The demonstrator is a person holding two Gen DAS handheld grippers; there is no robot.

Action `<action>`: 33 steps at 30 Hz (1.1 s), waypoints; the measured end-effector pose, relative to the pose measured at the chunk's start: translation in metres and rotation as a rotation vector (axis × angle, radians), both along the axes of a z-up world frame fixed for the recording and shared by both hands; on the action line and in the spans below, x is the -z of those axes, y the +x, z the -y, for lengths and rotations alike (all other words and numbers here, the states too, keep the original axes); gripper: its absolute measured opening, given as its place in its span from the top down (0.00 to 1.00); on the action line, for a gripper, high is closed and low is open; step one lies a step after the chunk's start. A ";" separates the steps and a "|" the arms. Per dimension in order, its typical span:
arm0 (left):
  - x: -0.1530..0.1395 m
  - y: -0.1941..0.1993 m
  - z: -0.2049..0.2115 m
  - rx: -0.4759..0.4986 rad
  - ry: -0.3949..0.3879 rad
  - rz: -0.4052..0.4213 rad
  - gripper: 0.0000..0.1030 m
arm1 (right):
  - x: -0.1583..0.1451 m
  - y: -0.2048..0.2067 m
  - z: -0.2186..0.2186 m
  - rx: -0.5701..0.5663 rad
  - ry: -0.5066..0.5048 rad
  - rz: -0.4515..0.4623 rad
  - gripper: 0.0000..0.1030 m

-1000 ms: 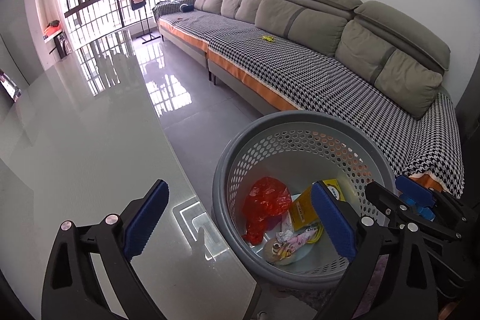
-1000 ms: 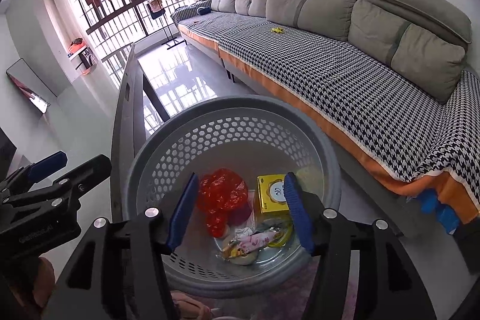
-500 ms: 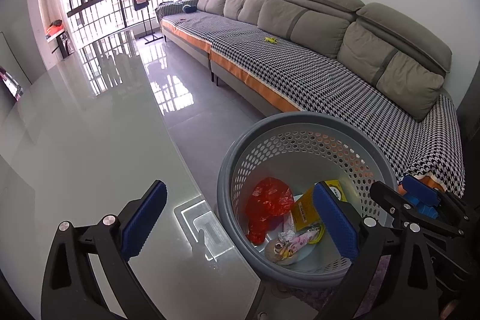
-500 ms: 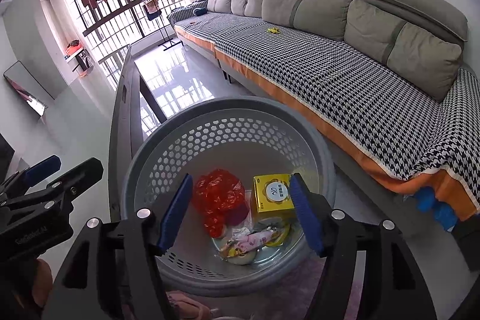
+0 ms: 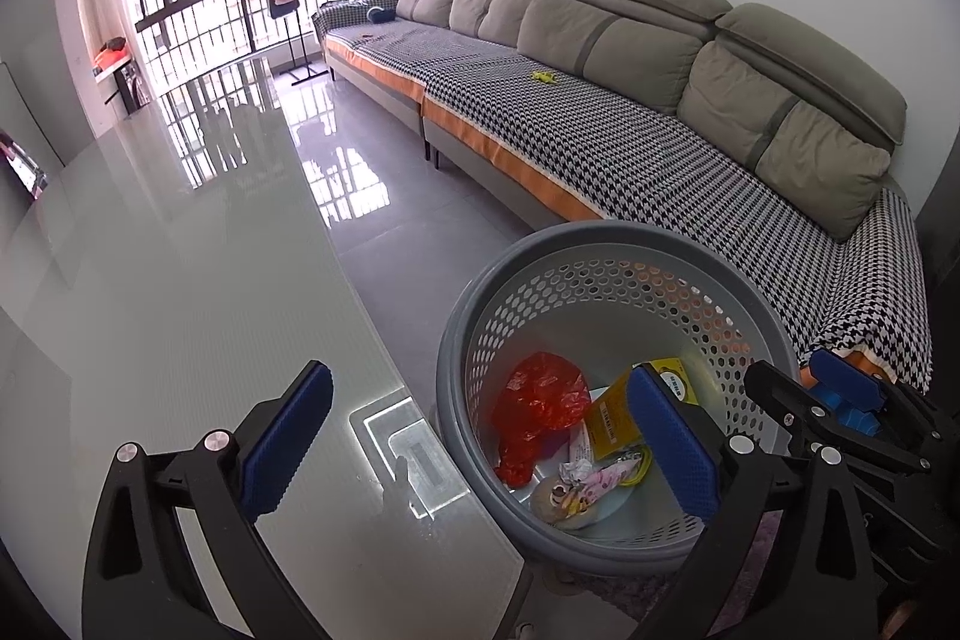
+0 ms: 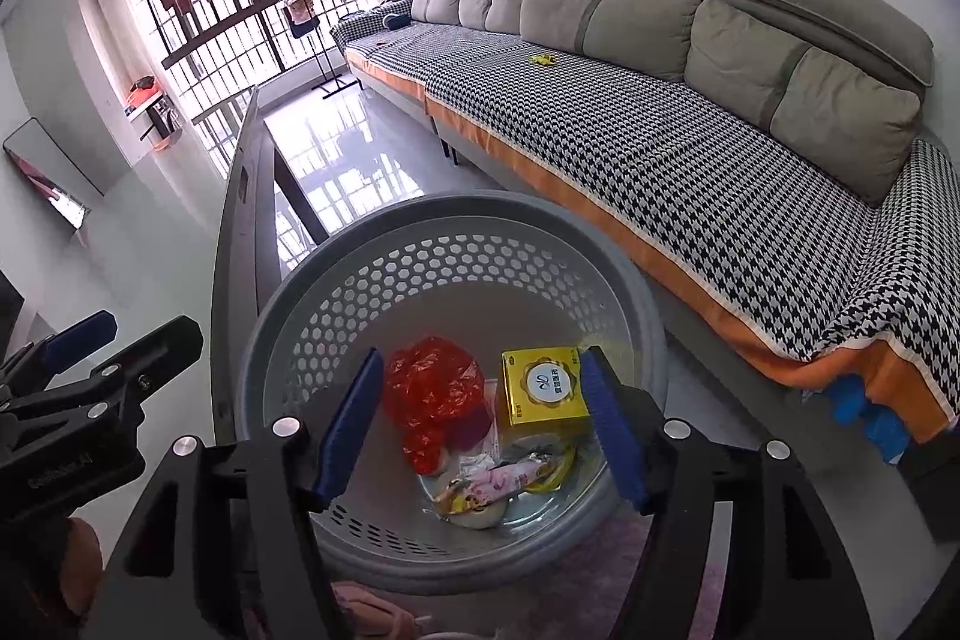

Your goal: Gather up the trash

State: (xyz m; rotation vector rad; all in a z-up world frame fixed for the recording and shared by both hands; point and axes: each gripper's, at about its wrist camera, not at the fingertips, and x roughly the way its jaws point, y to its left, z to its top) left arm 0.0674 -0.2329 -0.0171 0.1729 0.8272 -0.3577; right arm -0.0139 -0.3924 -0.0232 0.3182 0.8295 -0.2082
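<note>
A grey perforated basket [image 5: 600, 235] [image 6: 450, 211] stands on the floor beside the table. Inside lie a crumpled red plastic bag [image 6: 432, 394] [image 5: 540, 400], a yellow box [image 6: 543, 388] [image 5: 609, 418] and several snack wrappers [image 6: 504, 478] [image 5: 594, 478]. My right gripper [image 6: 483, 361] hovers over the basket's mouth, open, nothing between its blue pads. My left gripper [image 5: 477, 379] is spread wide and empty, one finger over the table and the other over the basket. Each gripper shows at the edge of the other's view: the right gripper [image 5: 840, 400], the left gripper [image 6: 108, 340].
A glossy white table [image 5: 150, 310] runs along the left. A long grey sofa [image 5: 600, 130] with a houndstooth cover lines the right wall, with a small yellow scrap [image 5: 543, 77] on its seat. Grey tiled floor [image 5: 420, 232] lies between them. A purple rug [image 6: 600, 568] lies under the basket.
The right gripper's jaws have spread a little wider over the basket. Both hands have stayed about where they were, and the trash in the basket lies unchanged.
</note>
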 end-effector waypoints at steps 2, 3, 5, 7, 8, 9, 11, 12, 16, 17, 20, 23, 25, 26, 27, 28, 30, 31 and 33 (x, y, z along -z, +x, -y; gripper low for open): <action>0.001 0.000 0.001 0.000 0.002 -0.002 0.06 | 0.000 0.000 0.002 0.001 0.003 0.001 0.37; 0.002 0.000 0.001 -0.001 0.003 -0.003 0.06 | 0.000 -0.001 0.002 0.002 0.003 0.002 0.37; 0.002 0.000 0.001 0.000 0.006 -0.004 0.06 | -0.001 -0.001 0.002 0.002 0.002 0.002 0.37; 0.003 0.000 0.001 0.000 0.008 -0.006 0.06 | -0.001 -0.001 0.002 0.003 0.002 0.003 0.37; 0.003 0.000 0.002 0.000 0.009 -0.007 0.06 | -0.002 -0.001 0.002 0.003 0.002 0.004 0.37; 0.004 0.000 0.002 0.000 0.011 -0.008 0.06 | -0.002 -0.001 0.002 0.004 0.001 0.004 0.37; 0.005 0.000 0.003 -0.001 0.015 -0.010 0.06 | -0.002 -0.001 0.003 0.005 0.002 0.003 0.37; 0.005 0.000 0.003 -0.001 0.016 -0.011 0.06 | -0.002 -0.001 0.003 0.005 0.002 0.002 0.37; 0.008 0.002 0.002 -0.008 0.022 -0.020 0.06 | -0.002 0.000 0.003 0.005 0.003 0.001 0.37; 0.009 0.003 0.002 -0.009 0.022 -0.022 0.06 | -0.002 0.000 0.003 0.004 0.002 0.001 0.37; 0.010 0.004 0.002 -0.014 0.023 -0.025 0.06 | -0.002 0.000 0.003 0.004 0.003 0.001 0.37; 0.011 0.005 0.002 -0.019 0.027 -0.027 0.06 | -0.002 0.000 0.003 0.004 0.002 0.000 0.37; 0.012 0.005 0.004 -0.019 0.030 -0.031 0.06 | -0.002 0.000 0.003 0.004 0.003 0.001 0.37; 0.012 0.005 0.004 -0.019 0.032 -0.032 0.06 | -0.002 0.000 0.003 0.004 0.003 0.000 0.37; 0.013 0.006 0.005 -0.020 0.033 -0.033 0.06 | -0.002 0.000 0.003 0.003 0.006 -0.001 0.37; 0.013 0.006 0.006 -0.020 0.034 -0.034 0.06 | -0.001 0.001 0.003 0.002 0.008 -0.002 0.37; 0.013 0.006 0.006 -0.023 0.033 -0.035 0.06 | 0.000 0.001 0.003 0.002 0.009 -0.003 0.37; 0.013 0.007 0.007 -0.025 0.032 -0.036 0.06 | 0.000 0.001 0.003 0.002 0.008 -0.003 0.37; 0.013 0.007 0.006 -0.031 0.030 -0.035 0.06 | 0.000 0.002 0.003 0.002 0.008 -0.004 0.37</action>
